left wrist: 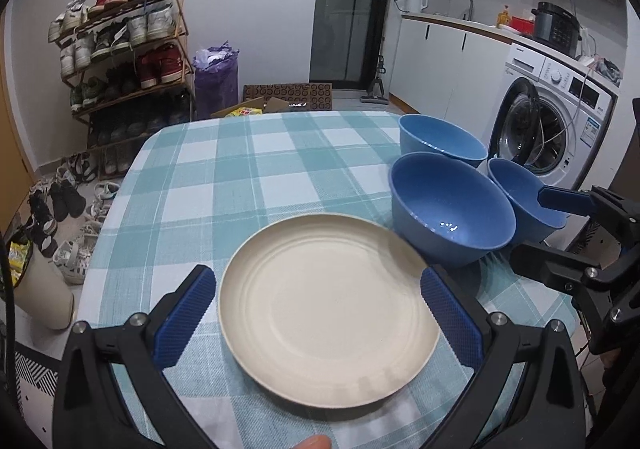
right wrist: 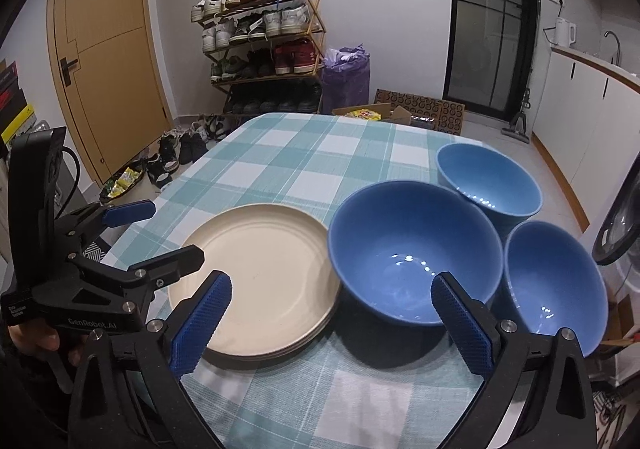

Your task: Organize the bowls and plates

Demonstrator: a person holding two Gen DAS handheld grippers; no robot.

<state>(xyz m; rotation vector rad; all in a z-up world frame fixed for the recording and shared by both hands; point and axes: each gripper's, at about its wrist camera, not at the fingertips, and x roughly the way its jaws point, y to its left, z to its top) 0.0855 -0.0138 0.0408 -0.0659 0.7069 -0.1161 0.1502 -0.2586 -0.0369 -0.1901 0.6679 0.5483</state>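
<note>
Left tool (left wrist: 318, 323): fingers spread wide in the lower part of the left wrist view, one blue pad on each side of the cream plate, not closed on it.
Right tool (right wrist: 330, 327): fingers spread apart at the bottom of the right wrist view, holding nothing — the left pad sits over the plate stack's near edge, the right pad in front of the large bowl.
Cream plate stack (right wrist: 256, 281): lower centre-left of the right wrist view, resting flat on the bench; edges of several plates show beneath the top one at its lower right rim.
Large blue bowl (right wrist: 414, 253): upright just to the right of the plates, its side just beside their rim — whether they touch I cannot tell.
Small blue bowl (right wrist: 554, 287): upright at the right edge of the frame, close beside the large bowl.
Far blue bowl (right wrist: 488, 181): upright behind the other two, towards the upper right.
Bench (right wrist: 304, 153): covered by a teal-and-white checked cloth.
Shoe rack (left wrist: 124, 49): upper left of the left wrist view, full of shoes, against the wall.
Washing machine (left wrist: 560, 117): right side of the left wrist view, its door open.
</note>
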